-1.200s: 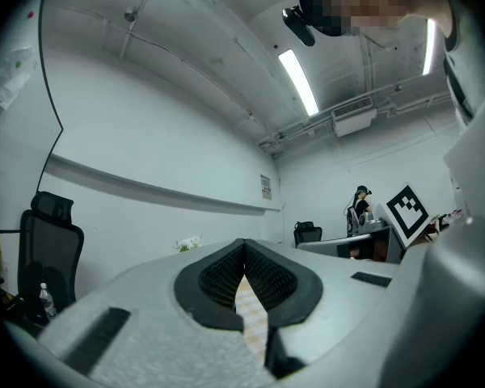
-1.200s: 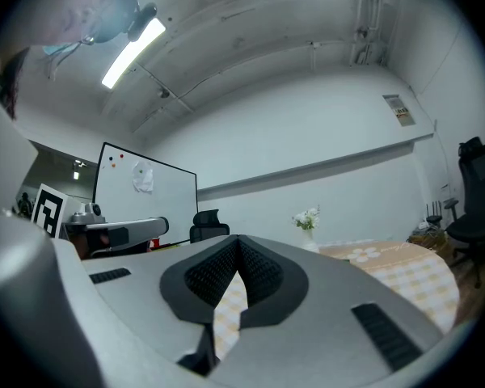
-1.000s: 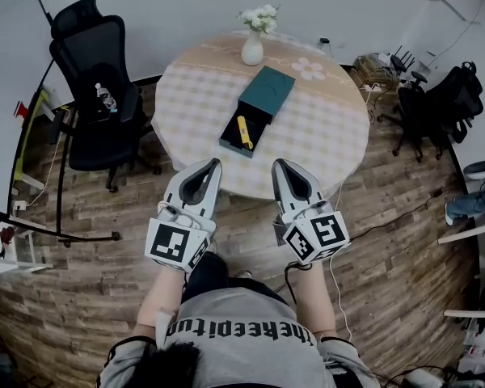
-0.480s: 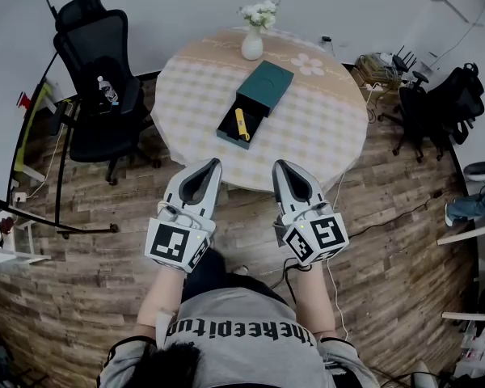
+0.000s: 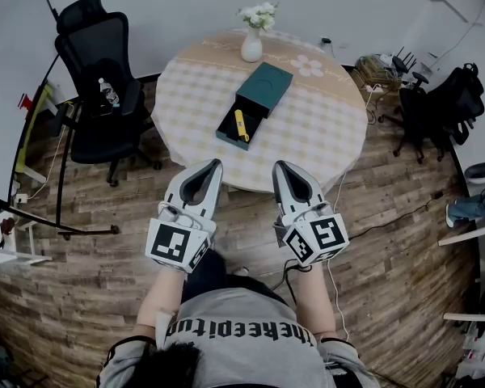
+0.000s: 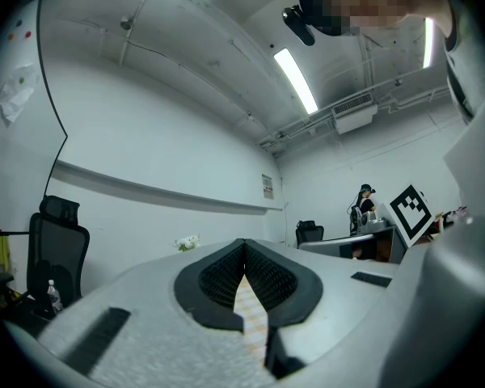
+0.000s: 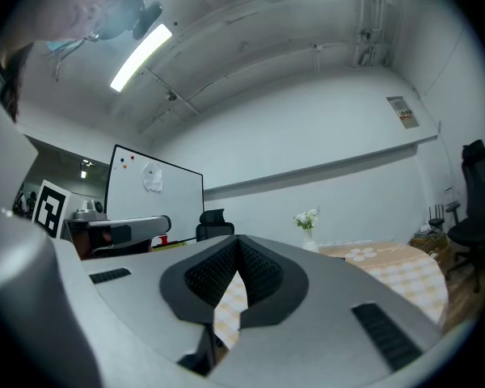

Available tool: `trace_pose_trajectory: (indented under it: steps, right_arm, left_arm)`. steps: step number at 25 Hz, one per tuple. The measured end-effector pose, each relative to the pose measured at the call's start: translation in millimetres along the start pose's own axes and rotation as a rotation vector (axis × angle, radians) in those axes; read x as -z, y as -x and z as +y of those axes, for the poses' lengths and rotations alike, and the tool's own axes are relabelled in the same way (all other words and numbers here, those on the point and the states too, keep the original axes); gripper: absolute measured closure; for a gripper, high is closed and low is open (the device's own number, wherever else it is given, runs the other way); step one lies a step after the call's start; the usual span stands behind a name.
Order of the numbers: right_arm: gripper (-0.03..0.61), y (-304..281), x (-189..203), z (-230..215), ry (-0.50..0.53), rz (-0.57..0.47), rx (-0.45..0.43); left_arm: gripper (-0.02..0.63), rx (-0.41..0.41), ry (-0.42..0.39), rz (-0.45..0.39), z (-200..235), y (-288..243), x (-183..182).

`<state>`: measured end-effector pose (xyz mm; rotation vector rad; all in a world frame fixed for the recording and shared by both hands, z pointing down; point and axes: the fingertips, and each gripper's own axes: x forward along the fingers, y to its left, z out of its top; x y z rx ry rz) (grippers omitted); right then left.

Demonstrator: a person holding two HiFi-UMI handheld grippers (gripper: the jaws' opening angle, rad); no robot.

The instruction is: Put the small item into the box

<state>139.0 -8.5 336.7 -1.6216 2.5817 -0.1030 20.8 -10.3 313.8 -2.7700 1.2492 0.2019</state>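
Since both sets of jaws are pressed together with nothing between them, neither the left gripper (image 5: 216, 164) nor the right gripper (image 5: 280, 165) is carrying anything. Only checked tablecloth is seen through the slit below the pads in each gripper view. Both are held side by side, short of the near edge of the round table (image 5: 327, 136) and well apart from the box.

Further out, the teal box (image 5: 268, 86) lies near the middle of the table with its drawer (image 5: 229, 136) slid out towards the person. The small item (image 5: 242, 128), a slim yellow thing, is seen lying lengthways in that drawer. The placing is therefore judged to be done already, or nearly so. The step in hand is taken to be either a pause or the shutting of the drawer.

If the drawer is to be shut, a closed gripper tip should be set squarely against the middle of the drawer's near end. It should then be pushed along the box's long line, which runs slantwise across the table. An off-centre push would likely swing the box round instead of closing it. The box could be steadied at its far end by the other gripper.

The vase (image 5: 252, 48) of white flowers beyond the box should be kept clear of, since the box might be slid towards it.
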Motion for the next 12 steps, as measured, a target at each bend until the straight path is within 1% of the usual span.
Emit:
trace_pose_trajectory:
  steps: [8,12]
  right_arm:
    - [0.574,-1.5,-1.6,2.0,0.003,-0.003,-0.018]
    - [0.574,-1.3,-2.8,5.4,0.006,-0.006,-0.026]
  left_arm:
    - [0.598,-0.009,-0.009,-0.002,-0.2,1.4,-1.6]
    - [0.598,0.002,-0.017,0.0,-2.3,2.3,-5.8]
